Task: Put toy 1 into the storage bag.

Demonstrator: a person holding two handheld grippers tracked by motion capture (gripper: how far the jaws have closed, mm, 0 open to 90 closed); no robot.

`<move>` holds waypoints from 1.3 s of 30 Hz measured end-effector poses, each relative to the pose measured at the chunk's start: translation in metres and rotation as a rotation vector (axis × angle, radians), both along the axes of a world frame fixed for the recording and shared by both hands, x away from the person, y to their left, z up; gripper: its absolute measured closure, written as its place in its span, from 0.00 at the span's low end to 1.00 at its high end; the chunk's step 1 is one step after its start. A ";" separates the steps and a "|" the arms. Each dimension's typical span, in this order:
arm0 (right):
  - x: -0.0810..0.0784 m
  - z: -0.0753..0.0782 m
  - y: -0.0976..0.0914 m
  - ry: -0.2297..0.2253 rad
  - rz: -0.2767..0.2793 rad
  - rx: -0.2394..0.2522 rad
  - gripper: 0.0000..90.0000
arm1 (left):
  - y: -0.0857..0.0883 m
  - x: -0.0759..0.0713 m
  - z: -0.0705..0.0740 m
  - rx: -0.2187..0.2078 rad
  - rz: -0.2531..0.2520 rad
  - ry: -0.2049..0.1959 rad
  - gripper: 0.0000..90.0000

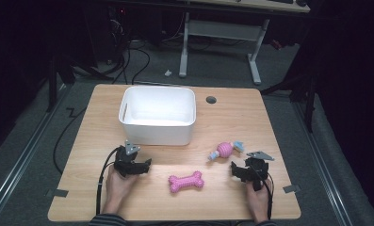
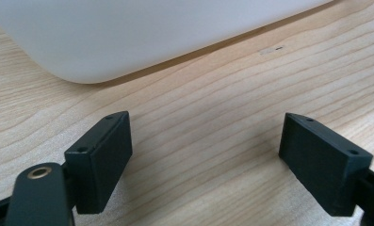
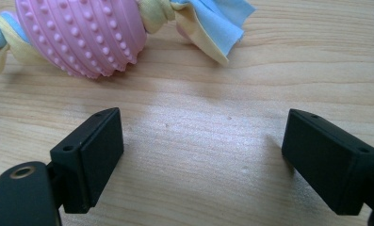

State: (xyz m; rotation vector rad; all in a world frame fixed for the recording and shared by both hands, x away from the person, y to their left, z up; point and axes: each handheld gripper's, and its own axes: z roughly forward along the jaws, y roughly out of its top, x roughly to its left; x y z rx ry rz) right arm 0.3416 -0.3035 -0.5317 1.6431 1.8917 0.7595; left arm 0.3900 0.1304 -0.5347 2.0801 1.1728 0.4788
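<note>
Pink bone (image 1: 186,182) and knobbly ball toy (image 1: 225,150) lie on desk (image 1: 231,113), white tub (image 1: 158,114) empty; left hand-held gripper (image 1: 145,165) and right hand-held gripper (image 1: 235,170) both gape, nothing grabbed yet.

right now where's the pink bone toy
In the high view the pink bone toy lies flat on the table's near edge, between the left gripper and right gripper, in front of the white bin.

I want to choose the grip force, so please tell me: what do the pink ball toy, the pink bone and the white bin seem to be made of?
Pink ball toy: likely soft rubber, matte, with ribs and small nubs; its knotted ends look like blue and yellow cloth. Pink bone: probably similar rubber, studded surface. White bin: seems smooth, hard plastic with rounded corners.
</note>
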 end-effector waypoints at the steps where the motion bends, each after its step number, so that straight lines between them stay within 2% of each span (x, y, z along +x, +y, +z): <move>1: 0.000 0.000 0.000 0.000 0.000 0.000 0.14 | 0.000 0.000 0.000 0.000 0.000 0.000 0.21; 4: 0.000 0.000 0.000 0.000 0.000 0.000 0.15 | 0.000 -0.001 0.001 0.002 0.010 -0.002 0.25; 7: 0.000 0.000 0.000 0.000 0.001 0.001 0.15 | 0.002 -0.002 0.003 0.003 0.008 -0.023 0.25; 14: 0.000 0.000 0.001 0.000 -0.001 0.003 0.15 | 0.006 -0.005 0.007 -0.001 0.000 -0.010 0.24; 18: -0.001 0.000 0.001 0.000 -0.003 0.003 0.15 | 0.009 -0.007 0.014 -0.007 0.001 -0.021 0.23; 23: -0.001 0.000 0.001 0.000 -0.004 0.003 0.15 | 0.009 -0.013 0.025 -0.025 -0.028 -0.032 0.26; 25: -0.001 0.000 0.001 0.000 -0.006 0.004 0.15 | 0.008 -0.020 0.031 -0.061 -0.055 -0.044 0.26; 26: -0.001 0.000 0.001 0.000 -0.006 0.004 0.15 | 0.008 -0.020 0.031 -0.061 -0.055 -0.044 0.26; 29: -0.001 0.000 0.001 0.000 -0.005 0.003 0.15 | 0.004 -0.026 0.035 -0.082 -0.098 -0.039 0.25; 32: -0.001 0.000 0.001 -0.001 -0.005 0.003 0.15 | 0.000 -0.031 0.039 -0.090 -0.128 -0.034 0.23; 34: -0.001 0.000 0.001 -0.001 -0.005 0.003 0.15 | -0.004 -0.033 0.042 -0.081 -0.145 -0.038 0.22; 37: -0.001 0.000 0.001 -0.001 -0.005 0.003 0.15 | -0.013 -0.039 0.049 -0.094 -0.191 -0.049 0.21; 39: -0.001 0.000 0.001 -0.001 -0.005 0.003 0.15 | -0.015 -0.041 0.050 -0.096 -0.202 -0.050 0.21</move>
